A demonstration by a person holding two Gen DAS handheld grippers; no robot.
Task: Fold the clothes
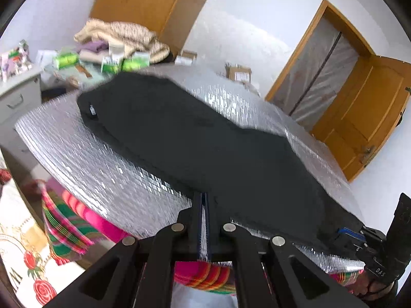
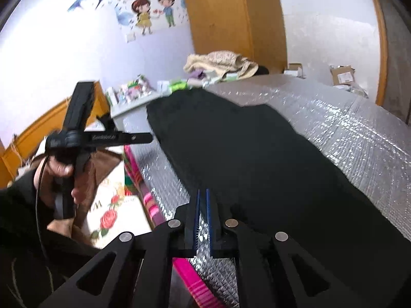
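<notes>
With the black garment [image 1: 195, 138] spread flat, both the left gripper [image 1: 204, 197] and right gripper [image 2: 203, 195] sit at its near hem, jaws nearly closed and seemingly on its edge, so 1 lift-and-fold away comes next.

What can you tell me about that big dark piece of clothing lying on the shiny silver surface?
The dark garment is a long stretch of black, soft-looking matte fabric, lying flat and lengthwise on the silver quilted foil sheet. Its outline is uneven, narrower at the far end, where a small pale tag shows near the edge. What kind of garment it is I cannot tell. Its near edge lies right by the tips of both grippers; no cloth shows between either pair of fingers.
</notes>
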